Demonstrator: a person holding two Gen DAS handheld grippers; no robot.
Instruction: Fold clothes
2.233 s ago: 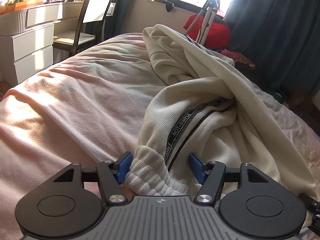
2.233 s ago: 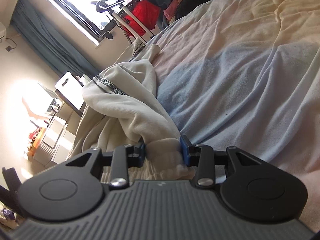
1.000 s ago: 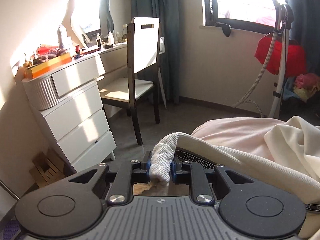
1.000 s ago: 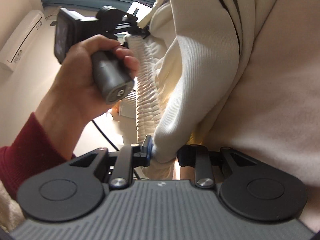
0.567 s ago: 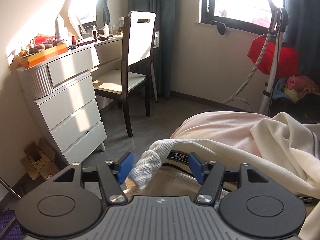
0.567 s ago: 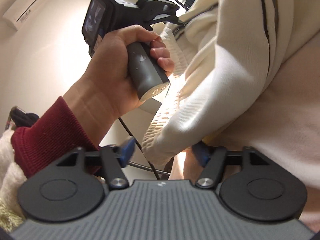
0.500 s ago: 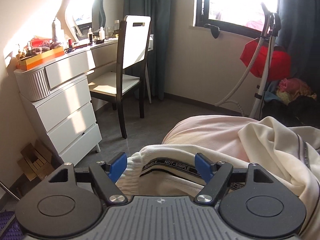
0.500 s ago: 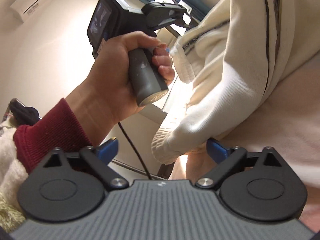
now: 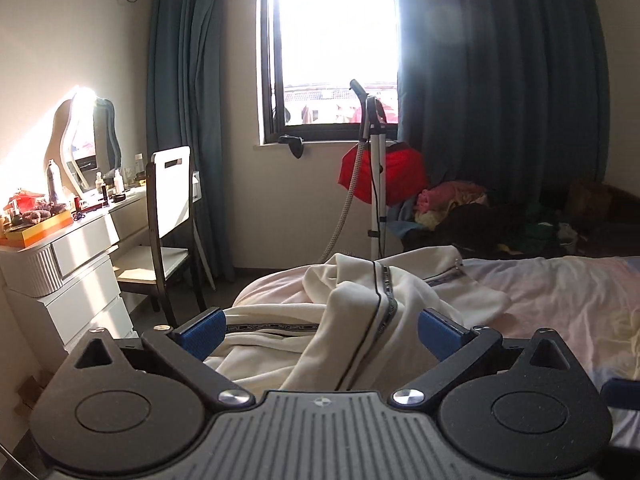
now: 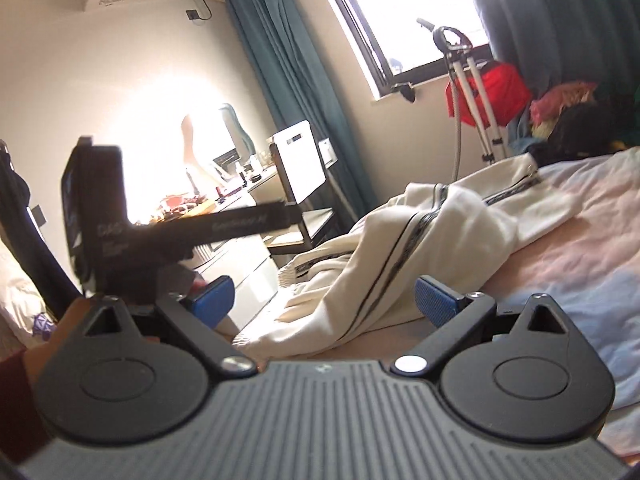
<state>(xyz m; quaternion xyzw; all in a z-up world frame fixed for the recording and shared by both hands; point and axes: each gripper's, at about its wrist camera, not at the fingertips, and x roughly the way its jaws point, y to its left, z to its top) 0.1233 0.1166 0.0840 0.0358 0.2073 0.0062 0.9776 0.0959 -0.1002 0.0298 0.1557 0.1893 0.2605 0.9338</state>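
Left fingers [image 9: 199, 333]: spread wide, holding nothing; the garment [image 9: 352, 320] shows between and beyond them.
Right fingers [image 10: 436, 300]: spread wide, empty; cloth lies just ahead.
Garment: cream knit with a dark printed stripe, heaped unfolded at the near corner of the bed [image 9: 568, 296], ribbed hem at the edge.
Handling: likely soft, light, limp; it should sag and bunch.
Hold: ribbed hem or striped seam, both ends.

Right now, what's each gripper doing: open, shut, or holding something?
Left gripper: open, holding nothing; the cream garment lies on the bed beyond its fingers.
Right gripper: open, holding nothing; same garment ahead.
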